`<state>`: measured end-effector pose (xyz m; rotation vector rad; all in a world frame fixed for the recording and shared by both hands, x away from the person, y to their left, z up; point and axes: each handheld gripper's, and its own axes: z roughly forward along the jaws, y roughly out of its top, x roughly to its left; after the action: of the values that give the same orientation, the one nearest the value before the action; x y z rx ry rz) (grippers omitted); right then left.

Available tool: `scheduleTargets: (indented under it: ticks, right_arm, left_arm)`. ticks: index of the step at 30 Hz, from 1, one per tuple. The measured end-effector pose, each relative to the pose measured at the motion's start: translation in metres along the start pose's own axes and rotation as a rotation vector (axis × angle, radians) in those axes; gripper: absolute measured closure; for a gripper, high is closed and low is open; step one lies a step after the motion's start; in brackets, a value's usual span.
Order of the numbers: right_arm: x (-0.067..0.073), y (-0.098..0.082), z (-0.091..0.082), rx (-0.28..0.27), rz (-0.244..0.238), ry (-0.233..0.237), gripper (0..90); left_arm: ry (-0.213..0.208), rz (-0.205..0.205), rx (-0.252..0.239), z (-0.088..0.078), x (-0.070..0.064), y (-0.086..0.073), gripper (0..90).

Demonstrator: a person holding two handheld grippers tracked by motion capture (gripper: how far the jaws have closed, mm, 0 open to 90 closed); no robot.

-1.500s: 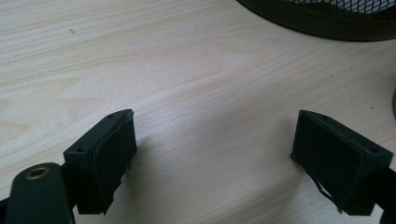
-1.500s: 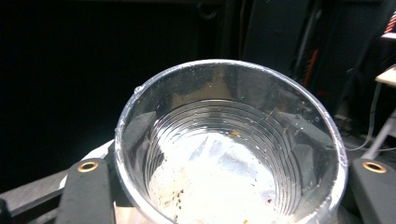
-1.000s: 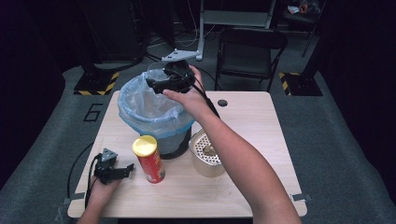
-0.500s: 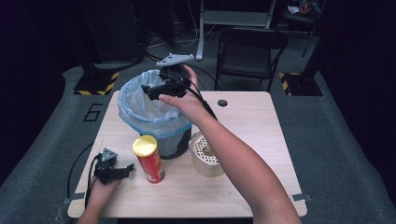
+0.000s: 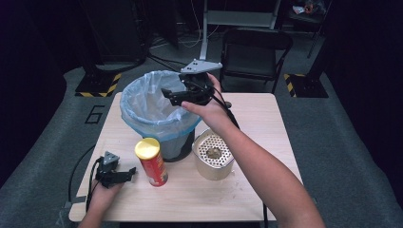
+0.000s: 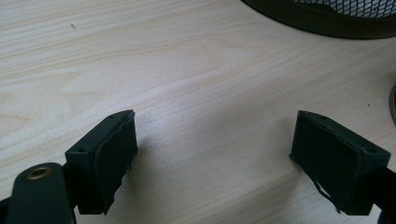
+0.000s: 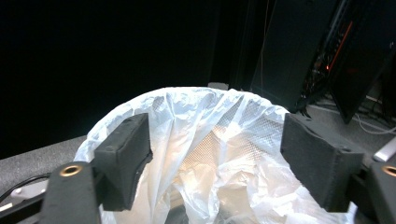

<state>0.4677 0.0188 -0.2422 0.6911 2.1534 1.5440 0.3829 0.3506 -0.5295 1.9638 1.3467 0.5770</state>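
Over the far rim of the black mesh waste bin lined with a pale blue plastic bag (image 5: 157, 114), the right gripper (image 5: 167, 92) is held, jaws parted and nothing between them. They have just been closing after a wider opening. In the right gripper view the crinkled liner (image 7: 219, 154) is seen straight ahead, draped loosely over the mesh. Down at the near left of the light wooden table (image 5: 256, 118), the left gripper (image 5: 130, 174) is rested with its jaws spread wide and empty over bare wood (image 6: 201, 93). Just beside the bin, a red crisp tube with a yellow lid (image 5: 151, 162) stands upright, and a round perforated metal container (image 5: 213, 154) sits at the bin's other side. The liner is judged thin, soft and slippery, easily torn; it would best be pinched at the folded rim, where the film is doubled over the mesh.
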Motion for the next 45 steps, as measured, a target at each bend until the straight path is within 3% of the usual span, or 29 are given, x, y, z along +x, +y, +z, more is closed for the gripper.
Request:
scheduleTargets:
  ticks: [10, 13, 17, 21, 23, 26, 31, 37, 38, 39, 40, 41, 42, 44, 45]
  right_arm:
    - [-0.007, -0.021, -0.029, -0.030, -0.017, 0.008, 28.0]
    - [-0.011, -0.030, -0.043, -0.041, -0.035, -0.019, 29.4]
    - [-0.016, -0.046, -0.061, -0.042, -0.023, -0.054, 29.4]
    - [-0.020, -0.061, -0.072, -0.049, -0.038, -0.078, 29.4]
    - [-0.023, -0.072, -0.080, -0.059, -0.017, -0.080, 29.4]
    - [-0.029, -0.095, -0.093, -0.034, 0.004, -0.090, 29.2]
    - [-0.034, -0.111, -0.103, -0.008, 0.008, -0.111, 29.0]
    - [-0.040, -0.127, -0.117, 0.009, 0.006, -0.157, 28.7]
    - [-0.043, -0.134, -0.119, 0.020, 0.005, -0.175, 28.6]
    - [-0.043, -0.134, -0.119, 0.020, 0.005, -0.175, 28.6]
    - [-0.044, -0.140, -0.120, 0.032, 0.010, -0.189, 28.4]
    - [-0.044, -0.140, -0.120, 0.032, 0.010, -0.189, 28.4]
    - [-0.046, -0.147, -0.121, 0.040, 0.010, -0.199, 28.4]
    - [-0.048, -0.152, -0.121, 0.051, 0.010, -0.204, 28.4]
    - [-0.048, -0.154, -0.121, 0.054, 0.016, -0.207, 28.4]
  left_arm:
    - [-0.019, -0.009, 0.008, -0.004, 0.001, 0.001, 14.2]
    - [-0.028, -0.030, 0.003, -0.007, 0.001, 0.002, 14.1]
    - [-0.045, -0.051, -0.012, -0.010, 0.001, 0.003, 14.0]
    - [-0.037, -0.047, -0.026, -0.012, 0.000, 0.006, 13.1]
    - [-0.035, -0.048, -0.027, -0.014, -0.001, 0.008, 11.9]
    - [-0.041, -0.042, -0.035, -0.022, -0.004, 0.014, 11.4]
    - [-0.068, -0.010, -0.040, -0.032, -0.007, 0.023, 11.3]
    - [-0.132, 0.039, -0.047, -0.051, -0.014, 0.030, 11.4]
    - [-0.166, 0.051, -0.052, -0.057, -0.018, 0.030, 11.4]
    - [-0.166, 0.051, -0.052, -0.057, -0.018, 0.030, 11.4]
    - [-0.206, 0.067, -0.061, -0.061, -0.023, 0.030, 11.4]
    - [-0.206, 0.067, -0.061, -0.061, -0.023, 0.030, 11.3]
    - [-0.252, 0.094, -0.066, -0.063, -0.029, 0.029, 11.3]
    - [-0.283, 0.103, -0.074, -0.064, -0.036, 0.029, 11.3]
    - [-0.302, 0.086, -0.076, -0.065, -0.041, 0.029, 11.3]
